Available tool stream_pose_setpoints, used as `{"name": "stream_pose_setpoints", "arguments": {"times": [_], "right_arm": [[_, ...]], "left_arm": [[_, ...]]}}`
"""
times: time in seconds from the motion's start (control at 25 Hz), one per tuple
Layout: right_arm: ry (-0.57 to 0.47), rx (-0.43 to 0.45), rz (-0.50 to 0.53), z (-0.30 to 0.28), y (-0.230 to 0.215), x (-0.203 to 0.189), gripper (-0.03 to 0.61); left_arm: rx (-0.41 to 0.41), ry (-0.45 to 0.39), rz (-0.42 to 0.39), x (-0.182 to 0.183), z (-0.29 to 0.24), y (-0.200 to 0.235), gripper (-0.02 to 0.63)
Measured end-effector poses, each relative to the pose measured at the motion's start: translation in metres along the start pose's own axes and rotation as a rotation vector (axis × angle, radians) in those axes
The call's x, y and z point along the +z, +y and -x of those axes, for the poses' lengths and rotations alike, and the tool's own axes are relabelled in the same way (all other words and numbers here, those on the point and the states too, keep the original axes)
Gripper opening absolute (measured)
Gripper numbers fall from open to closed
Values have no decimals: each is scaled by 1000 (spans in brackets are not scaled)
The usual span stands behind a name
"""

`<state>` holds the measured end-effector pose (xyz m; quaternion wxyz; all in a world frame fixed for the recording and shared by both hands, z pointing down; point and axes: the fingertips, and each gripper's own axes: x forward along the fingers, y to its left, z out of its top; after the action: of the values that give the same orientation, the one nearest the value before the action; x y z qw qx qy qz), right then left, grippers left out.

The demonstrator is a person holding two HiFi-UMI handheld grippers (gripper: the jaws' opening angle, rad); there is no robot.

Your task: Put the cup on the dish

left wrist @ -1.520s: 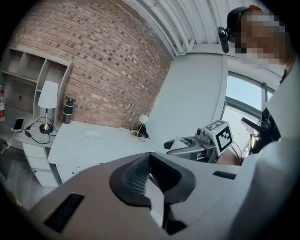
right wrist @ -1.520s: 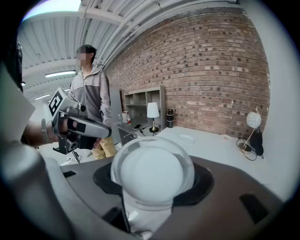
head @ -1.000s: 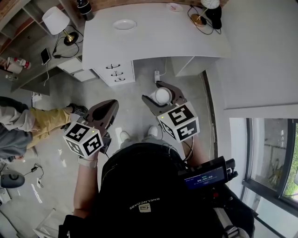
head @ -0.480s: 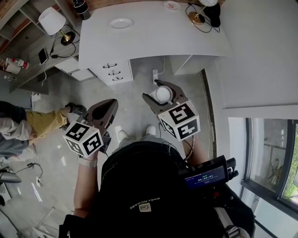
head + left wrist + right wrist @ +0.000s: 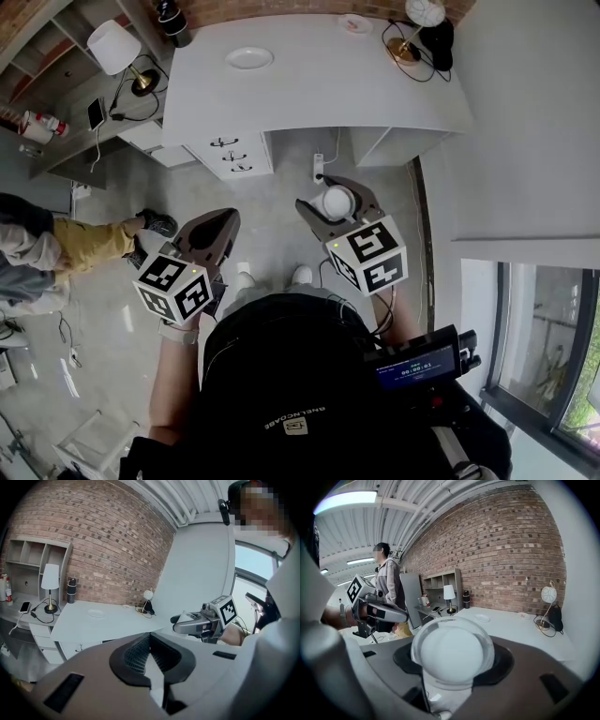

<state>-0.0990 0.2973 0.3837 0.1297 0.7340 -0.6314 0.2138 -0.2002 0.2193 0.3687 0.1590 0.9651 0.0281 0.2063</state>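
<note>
My right gripper is shut on a white cup, held over the floor in front of the white desk. In the right gripper view the cup fills the space between the jaws, its round bottom toward the camera. The white dish lies on the far left part of the desk, well away from both grippers; it also shows as a small dish. My left gripper hangs to the left, shut with nothing in it; its pads meet.
A smaller dish, a globe lamp with cables and a dark bottle stand at the desk's back. A shaded lamp and phone sit on the side shelf. A person's legs lie at left. Drawers front the desk.
The desk has slid lower in the head view, so it lies a little closer. Both grippers keep their poses and the cup stays held.
</note>
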Motion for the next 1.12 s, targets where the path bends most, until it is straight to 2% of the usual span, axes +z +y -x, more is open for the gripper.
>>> {"name": "stream_pose_setpoints", "arguments": {"times": [0.56,0.8,1.12], "right_arm": [[-15,24,-10,13,-28,-11,253],[-14,14,-18,11,-35,-10,253],[6,-23,-32,-13,-51,-1,253]], "left_arm": [[39,8,1,-4,-21,-20,6],[39,-2,12,-1,-26,-12,6],[-1,-8,27,11,-45,16,6]]}}
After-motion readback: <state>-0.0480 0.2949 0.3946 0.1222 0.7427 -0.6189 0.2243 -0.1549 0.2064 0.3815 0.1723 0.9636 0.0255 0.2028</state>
